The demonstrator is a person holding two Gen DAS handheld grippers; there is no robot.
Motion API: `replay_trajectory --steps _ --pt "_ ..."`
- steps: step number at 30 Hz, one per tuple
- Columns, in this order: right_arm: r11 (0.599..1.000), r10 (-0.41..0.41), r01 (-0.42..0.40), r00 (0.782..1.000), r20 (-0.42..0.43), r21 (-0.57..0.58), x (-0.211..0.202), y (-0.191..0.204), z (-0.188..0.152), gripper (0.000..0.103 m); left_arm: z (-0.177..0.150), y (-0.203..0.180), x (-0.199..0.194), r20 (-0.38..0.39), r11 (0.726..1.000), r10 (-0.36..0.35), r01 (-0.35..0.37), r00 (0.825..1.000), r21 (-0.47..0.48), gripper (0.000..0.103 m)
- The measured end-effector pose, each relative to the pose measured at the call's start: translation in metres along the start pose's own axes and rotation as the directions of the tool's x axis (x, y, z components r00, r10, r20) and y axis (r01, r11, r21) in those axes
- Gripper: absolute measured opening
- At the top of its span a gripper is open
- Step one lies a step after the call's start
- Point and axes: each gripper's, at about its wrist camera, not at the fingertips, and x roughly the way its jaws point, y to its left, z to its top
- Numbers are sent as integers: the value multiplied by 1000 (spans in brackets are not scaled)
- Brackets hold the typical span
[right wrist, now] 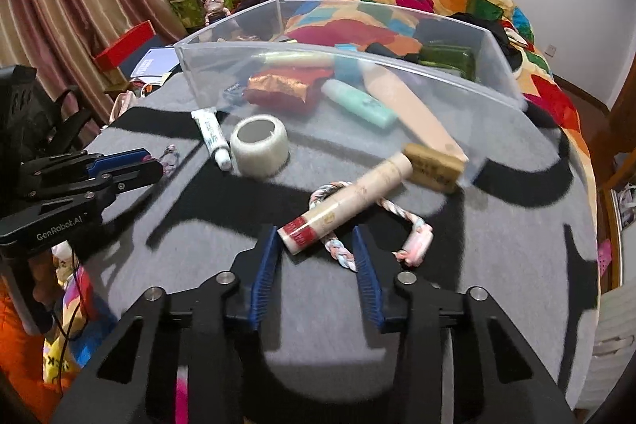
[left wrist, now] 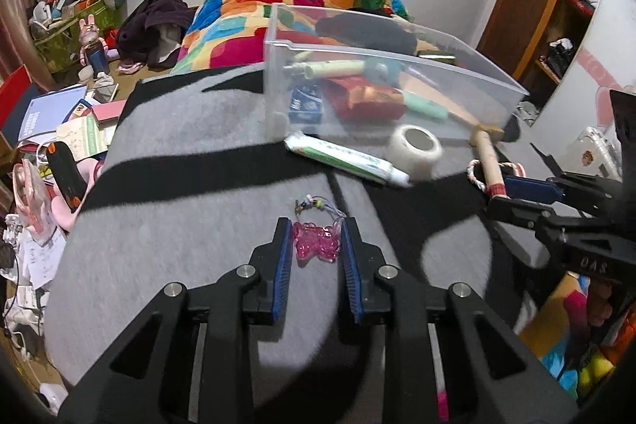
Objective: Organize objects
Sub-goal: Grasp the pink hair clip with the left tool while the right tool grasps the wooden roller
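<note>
My biggest worry is the clear bin [left wrist: 397, 82] being knocked. Right tongs [right wrist: 314, 253], spread, straddle the wooden mallet [right wrist: 349, 193] on a rope [right wrist: 413, 225] that may snag. Left tongs [left wrist: 314, 245], spread, flank the slippery pink charm [left wrist: 316, 241] on the counter [left wrist: 179, 185].

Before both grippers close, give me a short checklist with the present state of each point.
1. Pink bear charm lies between the fingers of the left gripper: ok.
2. Left jaws are open, not yet pressing the charm: ok.
3. The charm's thin cord is free of the fingers: cannot tell, it runs close to the right finger.
4. Red-banded end of the wooden mallet sits between the fingers of the right gripper: ok, jaws open.
5. Braided rope is clear of the mallet handle: not ok, the handle lies across it.
6. Clear plastic bin has room for more: ok.
</note>
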Motion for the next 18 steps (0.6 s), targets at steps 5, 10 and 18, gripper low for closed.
replay_trajectory --steps 5,10,18 --pt "999 -31 31 1000 1 23 -17 -15 -14 30 -8 -21 -9 15 999 -41 41 999 28 24" --pt "997 -25 25 1000 -4 71 -25 -29 -15 30 -11 -43 -12 24 996 -56 54 998 73 24" --pt "994 2 -6 999 33 108 -14 -23 8 30 8 -59 -20 79 993 -82 75 994 87 24"
